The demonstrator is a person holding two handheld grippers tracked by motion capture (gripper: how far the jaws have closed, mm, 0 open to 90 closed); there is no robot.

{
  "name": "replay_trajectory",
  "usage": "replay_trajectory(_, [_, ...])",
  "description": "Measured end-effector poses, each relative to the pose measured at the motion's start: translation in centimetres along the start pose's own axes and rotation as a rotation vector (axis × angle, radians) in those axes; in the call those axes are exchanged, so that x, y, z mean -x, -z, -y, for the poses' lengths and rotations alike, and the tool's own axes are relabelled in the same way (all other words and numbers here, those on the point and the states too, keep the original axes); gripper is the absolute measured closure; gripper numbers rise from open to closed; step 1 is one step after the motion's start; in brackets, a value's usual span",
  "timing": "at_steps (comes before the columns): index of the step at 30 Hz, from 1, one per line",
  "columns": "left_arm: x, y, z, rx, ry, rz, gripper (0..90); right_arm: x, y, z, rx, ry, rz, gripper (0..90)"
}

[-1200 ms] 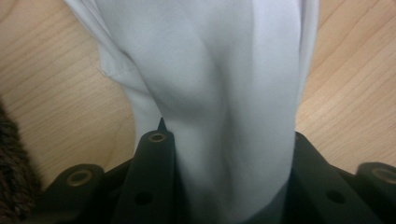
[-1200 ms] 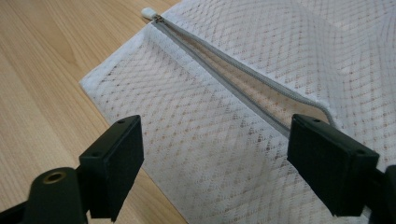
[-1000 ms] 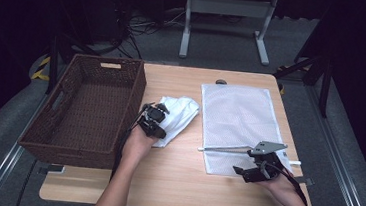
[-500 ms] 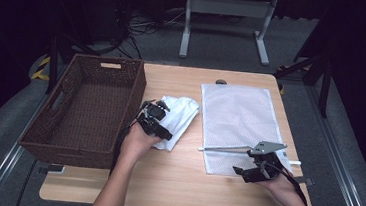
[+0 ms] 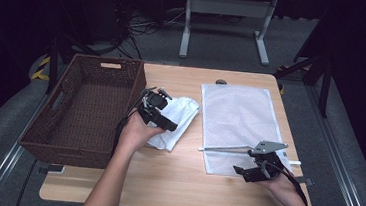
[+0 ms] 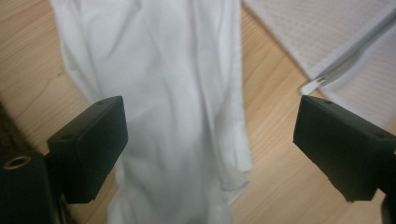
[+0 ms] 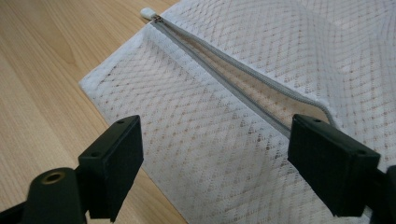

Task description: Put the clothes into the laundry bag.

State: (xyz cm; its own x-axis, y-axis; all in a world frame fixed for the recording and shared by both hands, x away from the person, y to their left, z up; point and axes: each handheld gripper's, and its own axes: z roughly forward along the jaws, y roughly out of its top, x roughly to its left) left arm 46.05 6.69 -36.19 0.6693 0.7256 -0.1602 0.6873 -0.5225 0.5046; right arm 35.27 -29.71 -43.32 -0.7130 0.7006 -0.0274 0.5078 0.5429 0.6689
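Observation:
A crumpled white cloth lies on the wooden table next to the basket. My left gripper hovers just above it. Its jaws have just been opening and stand wide, with the cloth lying loose below them and neither pad pressing on it. A white mesh zipper bag lies flat to the right. My right gripper is open over the bag's near end, beside the partly open grey zipper. The zipper pull sits at the bag's left edge.
A dark brown wicker basket with nothing seen inside takes up the table's left side, close to my left hand. Bare wood runs along the front edge. A metal stand and cables are on the floor behind the table.
My left gripper has lifted off the white cloth and its jaws have spread, letting the cloth go. The right gripper and the bag have not moved.

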Motion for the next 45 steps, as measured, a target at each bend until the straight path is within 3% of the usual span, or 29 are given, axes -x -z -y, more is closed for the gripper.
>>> replay_trajectory(4, [0.2, 0.4, 0.0, 0.027, -0.044, 0.06, 18.4, 0.2, 0.2, 0.1, 0.007, -0.014, 0.002, 18.6])
replay_trajectory(9, [1.2, 0.5, 0.6, 0.053, -0.114, 0.118, 34.7, 0.9, 0.6, 0.2, 0.02, -0.052, 0.013, 22.5])
replay_trajectory(13, [2.0, 0.2, 1.2, 0.062, -0.145, 0.157, 55.2, 1.4, 1.1, 0.3, 0.012, -0.071, 0.032, 30.8])
replay_trajectory(16, [2.6, -0.1, 1.4, 0.065, -0.167, 0.161, 70.2, 1.5, 1.3, 0.3, 0.005, -0.073, 0.042, 35.8])
replay_trajectory(17, [3.0, -0.4, 1.5, 0.06, -0.18, 0.162, 70.2, 1.6, 1.5, 0.4, -0.001, -0.077, 0.047, 38.3])
replay_trajectory(18, [3.7, -0.9, 1.6, 0.06, -0.19, 0.168, 80.4, 1.9, 1.7, 0.6, -0.004, -0.084, 0.055, 44.5])
replay_trajectory(20, [4.1, -1.2, 1.7, 0.059, -0.191, 0.171, 87.2, 2.0, 1.9, 0.6, -0.008, -0.084, 0.06, 46.6])
replay_trajectory(24, [5.8, -2.5, 1.5, 0.052, -0.241, 0.186, 90.0, 2.9, 2.6, 1.1, -0.013, -0.109, 0.079, 65.9])
replay_trajectory(27, [6.8, -3.3, 1.5, 0.063, -0.25, 0.199, 90.0, 3.9, 3.1, 1.8, -0.026, -0.125, 0.105, 80.7])
replay_trajectory(30, [7.7, -4.2, 1.6, 0.063, -0.273, 0.214, 90.0, 4.8, 3.6, 2.5, -0.036, -0.142, 0.118, 87.9])
replay_trajectory(39, [9.7, -7.4, 1.8, 0.045, -0.334, 0.228, 90.0, 6.6, 3.9, 4.0, -0.075, -0.189, 0.164, 89.8])
replay_trajectory(45, [10.5, -9.0, 1.8, 0.015, -0.355, 0.221, 90.0, 6.7, 3.4, 4.3, -0.105, -0.189, 0.157, 89.9])
